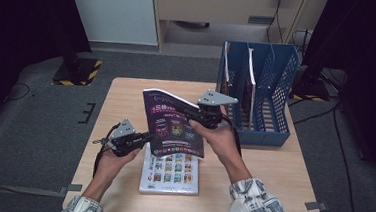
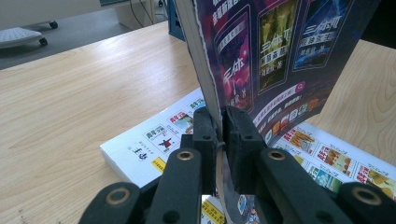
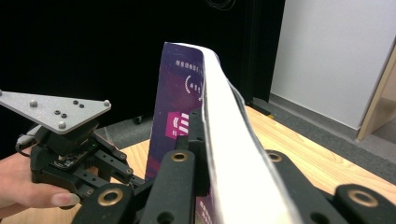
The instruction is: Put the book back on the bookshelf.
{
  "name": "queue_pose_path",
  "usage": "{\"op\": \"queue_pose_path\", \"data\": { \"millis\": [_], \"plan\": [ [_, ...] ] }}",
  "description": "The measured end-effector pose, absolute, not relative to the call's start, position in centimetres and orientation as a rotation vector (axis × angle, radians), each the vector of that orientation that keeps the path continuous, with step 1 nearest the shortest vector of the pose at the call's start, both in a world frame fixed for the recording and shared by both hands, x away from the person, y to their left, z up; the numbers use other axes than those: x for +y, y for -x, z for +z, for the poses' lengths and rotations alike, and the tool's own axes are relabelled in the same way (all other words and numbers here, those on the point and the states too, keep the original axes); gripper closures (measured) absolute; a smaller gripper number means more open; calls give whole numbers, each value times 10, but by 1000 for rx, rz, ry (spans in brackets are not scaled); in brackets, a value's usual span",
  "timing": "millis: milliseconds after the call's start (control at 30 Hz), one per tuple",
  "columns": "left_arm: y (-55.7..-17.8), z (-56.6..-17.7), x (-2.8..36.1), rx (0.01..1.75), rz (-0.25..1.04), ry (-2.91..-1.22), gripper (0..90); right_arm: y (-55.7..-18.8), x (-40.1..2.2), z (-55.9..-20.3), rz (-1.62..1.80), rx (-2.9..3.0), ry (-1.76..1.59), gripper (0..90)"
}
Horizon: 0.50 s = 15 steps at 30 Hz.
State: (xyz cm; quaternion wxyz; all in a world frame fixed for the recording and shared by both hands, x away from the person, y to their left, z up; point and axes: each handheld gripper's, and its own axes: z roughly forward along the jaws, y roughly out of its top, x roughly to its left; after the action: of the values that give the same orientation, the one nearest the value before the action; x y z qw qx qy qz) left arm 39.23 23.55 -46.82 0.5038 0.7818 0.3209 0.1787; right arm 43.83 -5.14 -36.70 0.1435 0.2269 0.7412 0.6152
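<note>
A purple magazine (image 1: pixel 174 125) is held tilted above the wooden table (image 1: pixel 121 106) between both grippers. My left gripper (image 1: pixel 147 137) is shut on its lower left edge; in the left gripper view the jaws (image 2: pixel 219 126) pinch the page edge of the magazine (image 2: pixel 271 56). At the upper right edge, my right gripper (image 1: pixel 188 111) is shut on the magazine as well. Seen from the right gripper view, the jaws (image 3: pixel 224 140) clamp the white page block of the magazine (image 3: pixel 180 107), and the left gripper (image 3: pixel 70 140) shows beyond it.
A white book (image 1: pixel 171 177) with rows of small colour pictures lies flat on the table under the magazine, also in the left gripper view (image 2: pixel 154 144). A blue mesh file rack (image 1: pixel 267 91) holding upright magazines stands at the table's back right.
</note>
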Motion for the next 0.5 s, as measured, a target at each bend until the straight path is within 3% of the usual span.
{"op": "queue_pose_path", "data": {
  "millis": [233, 500],
  "plan": [
    [-394, -472, 239, 817, 427, -1848, 777, -436, -52, -366, 1767, 2126, -643, 839],
    [-400, -483, 252, 936, 455, -1831, 513, -434, -54, -361, 1799, 2078, -635, 840]
  ]
}}
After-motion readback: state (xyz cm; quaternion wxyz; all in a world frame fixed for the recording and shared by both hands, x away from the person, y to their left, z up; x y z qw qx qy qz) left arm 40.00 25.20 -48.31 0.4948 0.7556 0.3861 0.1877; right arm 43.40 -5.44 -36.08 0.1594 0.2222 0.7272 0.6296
